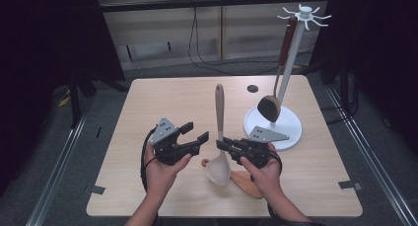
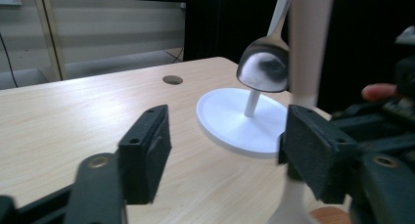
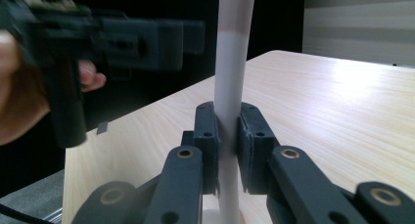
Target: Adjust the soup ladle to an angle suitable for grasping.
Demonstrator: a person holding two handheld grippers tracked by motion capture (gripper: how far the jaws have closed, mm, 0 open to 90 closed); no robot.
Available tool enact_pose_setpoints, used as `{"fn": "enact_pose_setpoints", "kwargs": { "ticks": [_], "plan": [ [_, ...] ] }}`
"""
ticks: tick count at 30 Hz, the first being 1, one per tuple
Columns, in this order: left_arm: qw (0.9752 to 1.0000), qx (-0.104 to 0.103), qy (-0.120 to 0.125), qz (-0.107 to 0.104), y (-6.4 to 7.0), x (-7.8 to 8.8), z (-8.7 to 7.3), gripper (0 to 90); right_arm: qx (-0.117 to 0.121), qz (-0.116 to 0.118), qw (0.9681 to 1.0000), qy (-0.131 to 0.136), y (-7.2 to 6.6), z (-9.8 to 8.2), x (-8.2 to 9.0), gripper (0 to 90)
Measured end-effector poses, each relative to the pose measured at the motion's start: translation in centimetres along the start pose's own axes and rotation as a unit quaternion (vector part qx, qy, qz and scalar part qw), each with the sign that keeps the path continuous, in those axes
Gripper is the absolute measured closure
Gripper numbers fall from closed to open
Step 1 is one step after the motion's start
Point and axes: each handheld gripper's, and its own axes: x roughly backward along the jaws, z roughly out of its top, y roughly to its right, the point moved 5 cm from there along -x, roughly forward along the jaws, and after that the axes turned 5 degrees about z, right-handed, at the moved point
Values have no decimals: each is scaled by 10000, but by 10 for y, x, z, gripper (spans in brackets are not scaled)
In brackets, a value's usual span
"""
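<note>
Left claw open above the pale wooden bench, jaws apart and bare, nothing pressed between. Just right of it, beige ladle: smooth matt plastic, long flat handle pointing far, round bowl at the near end, beside the left claw's right jaw. Right claw closed on the ladle handle, pads pressing both sides just above the bowl. Under the bowl, orange wooden spatula flat on the bench. Farther right, white rack with round base, a dark metal spoon hanging. No readable writing.
</note>
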Motion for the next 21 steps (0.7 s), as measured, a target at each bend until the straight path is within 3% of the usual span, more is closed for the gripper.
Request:
{"fn": "enact_pose_setpoints", "kwargs": {
  "ticks": [10,21],
  "plan": [
    [9988,139,-467,39,-19,-12,-23,170,-59,108,9998,174,13,12,28,802],
    [9982,176,-553,133,-27,-14,-30,103,-38,258,9992,303,18,26,47,802]
  ]
}}
